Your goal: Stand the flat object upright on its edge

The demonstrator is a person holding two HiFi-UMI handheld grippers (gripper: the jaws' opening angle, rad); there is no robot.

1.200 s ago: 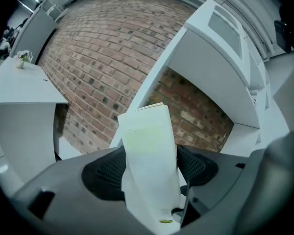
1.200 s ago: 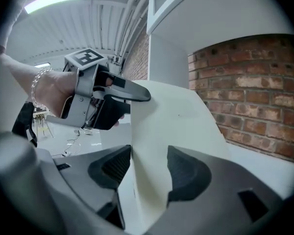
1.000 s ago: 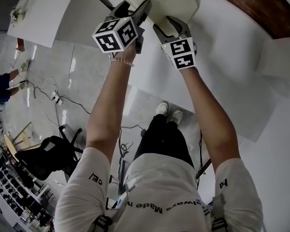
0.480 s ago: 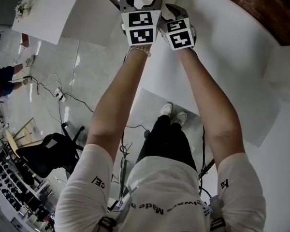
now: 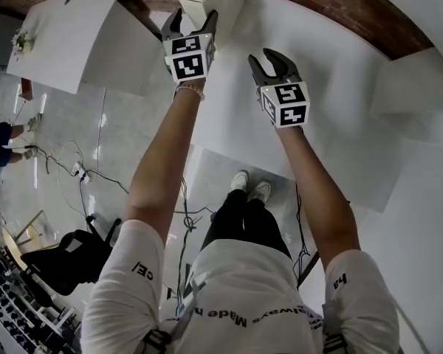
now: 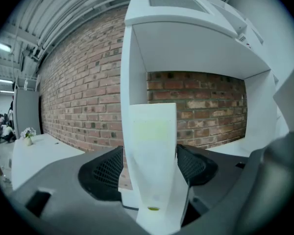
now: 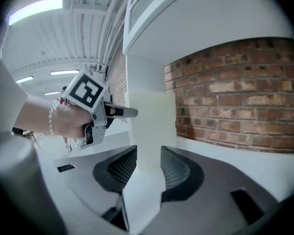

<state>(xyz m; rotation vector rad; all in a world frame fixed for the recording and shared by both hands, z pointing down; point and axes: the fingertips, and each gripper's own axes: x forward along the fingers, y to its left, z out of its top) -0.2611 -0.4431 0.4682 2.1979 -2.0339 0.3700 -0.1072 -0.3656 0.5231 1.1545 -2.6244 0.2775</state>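
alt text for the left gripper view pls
The left gripper is closed on a pale flat panel standing upright between its black mesh pads. Behind it are a white shelf-like frame and a red brick wall; a white table sits at left.

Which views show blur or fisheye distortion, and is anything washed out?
Both gripper views: heavy fisheye, dark vignetted corners. Left gripper view: flat object soft, nearly washed out. Right gripper view: ceiling light glares top left. Head view: sharp, brick wall edge bows.
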